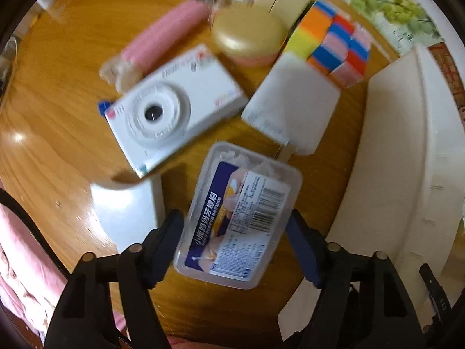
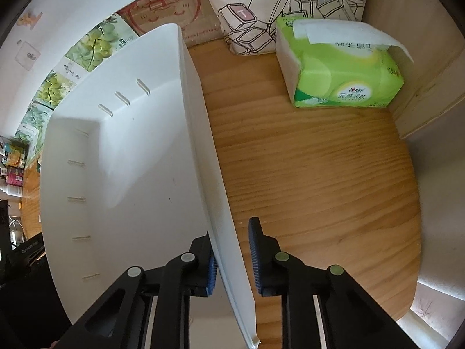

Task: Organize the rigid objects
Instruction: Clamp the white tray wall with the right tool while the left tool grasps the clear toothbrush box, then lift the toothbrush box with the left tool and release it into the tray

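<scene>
The clear plastic box (image 1: 237, 218) with a blue label and a barcode lies on the wooden table (image 1: 52, 151), tilted, right between the two fingers of the left gripper (image 1: 235, 241). The fingers bracket its lower half; the left one looks to be at the box's edge, while a thin gap shows at the right one — not yet a firm grip.

Just above the box lies a white camera (image 1: 174, 110), lens up, and to its right a white flat card-like pack (image 1: 290, 110). Behind these sit a pink roll (image 1: 165, 35), a round gold-lidded tin (image 1: 250, 35) and a block of bright sponges (image 1: 334, 40). A white bin (image 1: 407, 151) stands at the table's right side.

In the right wrist view, the right gripper (image 2: 232, 264) straddles the bin's side wall — one finger inside, one outside, the inner pad against the wall, a small gap at the outer. A green tissue pack (image 2: 340, 67) rests farther off on the table.
</scene>
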Available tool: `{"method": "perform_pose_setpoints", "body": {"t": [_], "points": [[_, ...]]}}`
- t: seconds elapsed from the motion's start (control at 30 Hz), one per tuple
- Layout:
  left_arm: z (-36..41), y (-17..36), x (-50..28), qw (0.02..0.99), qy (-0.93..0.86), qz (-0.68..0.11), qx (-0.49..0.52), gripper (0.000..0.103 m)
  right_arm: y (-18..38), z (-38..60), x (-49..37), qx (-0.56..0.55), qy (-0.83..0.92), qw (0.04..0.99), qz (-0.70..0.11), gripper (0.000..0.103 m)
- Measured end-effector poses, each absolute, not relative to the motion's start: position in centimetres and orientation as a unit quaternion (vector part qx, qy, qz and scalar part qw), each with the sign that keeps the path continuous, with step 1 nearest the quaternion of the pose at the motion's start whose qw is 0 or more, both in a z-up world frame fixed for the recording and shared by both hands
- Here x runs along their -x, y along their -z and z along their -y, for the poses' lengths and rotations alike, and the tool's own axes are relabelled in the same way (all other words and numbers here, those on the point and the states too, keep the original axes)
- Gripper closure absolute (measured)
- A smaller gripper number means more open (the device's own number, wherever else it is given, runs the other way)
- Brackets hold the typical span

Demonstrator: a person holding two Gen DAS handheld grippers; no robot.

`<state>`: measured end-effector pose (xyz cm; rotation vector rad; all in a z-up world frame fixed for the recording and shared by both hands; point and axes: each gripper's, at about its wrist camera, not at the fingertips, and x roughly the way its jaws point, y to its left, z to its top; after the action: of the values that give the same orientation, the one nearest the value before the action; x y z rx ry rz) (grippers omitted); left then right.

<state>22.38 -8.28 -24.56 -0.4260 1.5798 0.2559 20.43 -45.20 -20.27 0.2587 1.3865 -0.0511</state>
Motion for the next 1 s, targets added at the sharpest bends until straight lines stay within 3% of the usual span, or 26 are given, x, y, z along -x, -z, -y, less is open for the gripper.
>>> {"method": "perform_pose_setpoints", "body": {"t": [0.23, 0.77, 1.0], "points": [[8.3, 25.2, -22.8, 0.674, -0.118, -0.707, 0.181, 0.032, 20.3, 45.1, -20.3, -0.121, 0.012, 0.752, -0.648, 0.094], [8.1, 25.0, -22.5, 0.684, -0.106, -0.697, 0.188, 0.033, 20.3, 44.4, -20.2, -0.104, 0.008, 0.754, -0.648, 0.098], [7.2, 22.0, -20.6, 0.715, -0.094, -0.668, 0.185, 0.034, 20.0, 43.9, -19.5, -0.105, -0.006, 0.76, -0.641, 0.098]]}}
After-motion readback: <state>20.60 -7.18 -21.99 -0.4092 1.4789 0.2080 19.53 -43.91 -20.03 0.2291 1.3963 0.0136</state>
